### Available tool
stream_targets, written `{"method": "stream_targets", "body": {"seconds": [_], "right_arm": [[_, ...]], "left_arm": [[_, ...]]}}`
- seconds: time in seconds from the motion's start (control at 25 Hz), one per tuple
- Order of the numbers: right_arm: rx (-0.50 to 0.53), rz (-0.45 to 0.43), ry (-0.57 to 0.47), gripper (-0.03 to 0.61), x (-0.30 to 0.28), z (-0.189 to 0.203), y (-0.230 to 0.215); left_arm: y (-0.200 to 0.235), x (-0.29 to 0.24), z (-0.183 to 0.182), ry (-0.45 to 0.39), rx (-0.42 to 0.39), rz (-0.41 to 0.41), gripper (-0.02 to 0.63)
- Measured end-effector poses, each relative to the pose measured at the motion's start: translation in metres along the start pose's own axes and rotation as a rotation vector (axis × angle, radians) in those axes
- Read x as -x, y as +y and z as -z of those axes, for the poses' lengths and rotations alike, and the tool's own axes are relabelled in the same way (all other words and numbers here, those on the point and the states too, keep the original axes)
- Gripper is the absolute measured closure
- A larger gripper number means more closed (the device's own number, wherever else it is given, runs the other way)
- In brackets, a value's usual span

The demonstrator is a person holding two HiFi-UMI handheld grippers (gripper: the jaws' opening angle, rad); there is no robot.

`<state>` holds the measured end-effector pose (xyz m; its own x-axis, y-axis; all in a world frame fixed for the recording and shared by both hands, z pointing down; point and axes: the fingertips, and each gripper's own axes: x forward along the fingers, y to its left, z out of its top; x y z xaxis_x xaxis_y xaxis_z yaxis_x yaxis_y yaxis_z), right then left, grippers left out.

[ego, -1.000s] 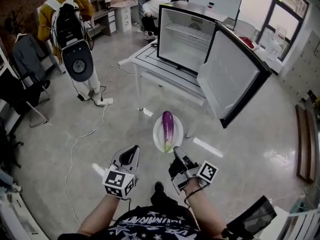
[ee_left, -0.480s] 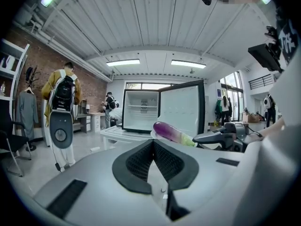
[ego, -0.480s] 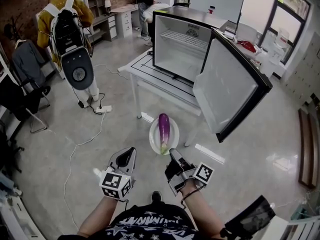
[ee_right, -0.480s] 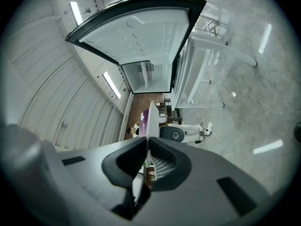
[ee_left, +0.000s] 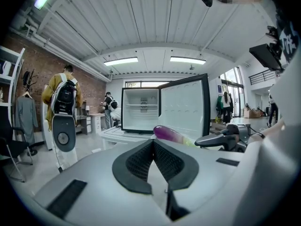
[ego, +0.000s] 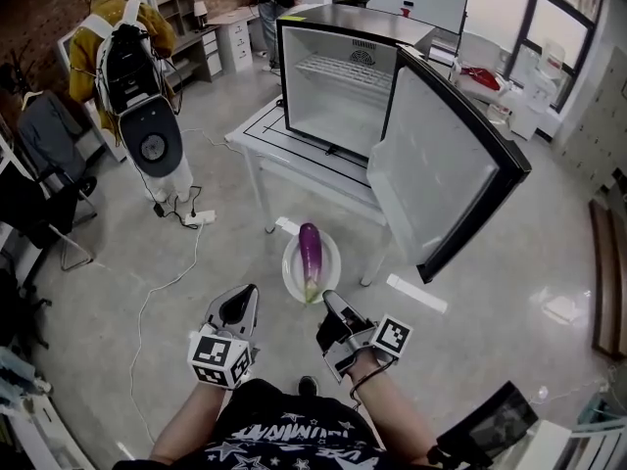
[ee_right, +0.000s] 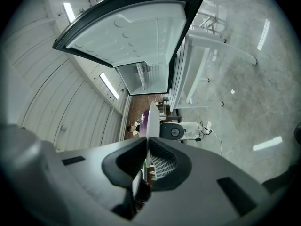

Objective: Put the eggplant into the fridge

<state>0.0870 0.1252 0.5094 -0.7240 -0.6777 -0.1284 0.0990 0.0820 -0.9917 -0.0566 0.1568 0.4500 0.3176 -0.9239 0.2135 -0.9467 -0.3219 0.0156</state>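
Jaws of the left gripper [ego: 238, 302] are pressed together with nothing between them; its own view shows the dark pads [ee_left: 136, 161] meeting at their tips. Just beside it, the right gripper [ego: 328, 300] pinches the near rim of a white plate [ego: 291, 267], which its own view shows edge-on, a thin white line clamped between the two pads [ee_right: 162, 161].

On the plate lies the eggplant [ego: 311, 253], lengthwise. Its green stem end is toward the grippers and its purple tip points away. The plate is held in the air above the grey floor [ego: 137, 253], on the near side of a white table [ego: 294, 140].

On that table stands the fridge [ego: 338, 27], a small black one with a white interior and a wire shelf [ego: 343, 70] inside. Its door [ego: 431, 179] is swung wide open to the right and hangs out past the table edge.

Farther off at the left, a person [ego: 122, 52] in a yellow jacket with a backpack stands facing away.
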Motion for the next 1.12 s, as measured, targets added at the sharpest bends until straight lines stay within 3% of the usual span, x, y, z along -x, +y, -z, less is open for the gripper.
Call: {"method": "stream_targets", "body": {"seconds": [0.2,0.48,1.12], "right_arm": [[0.002,0.011,-0.011,0.557,0.0,-0.006,-0.003],[0.02,0.005,-0.052,0.557,-0.012,-0.03,-0.011],[0.042,0.032,-0.164,0.557,-0.103,-0.078,-0.02]], "left_arm": [[0.008,-0.012,-0.001,0.005,0.015,0.004,0.604],[0.018,-0.054,0.003,-0.001,0.005,0.07,0.604],[0.093,-0.149,-0.013,0.007,0.023,0.191,0.604]]}}
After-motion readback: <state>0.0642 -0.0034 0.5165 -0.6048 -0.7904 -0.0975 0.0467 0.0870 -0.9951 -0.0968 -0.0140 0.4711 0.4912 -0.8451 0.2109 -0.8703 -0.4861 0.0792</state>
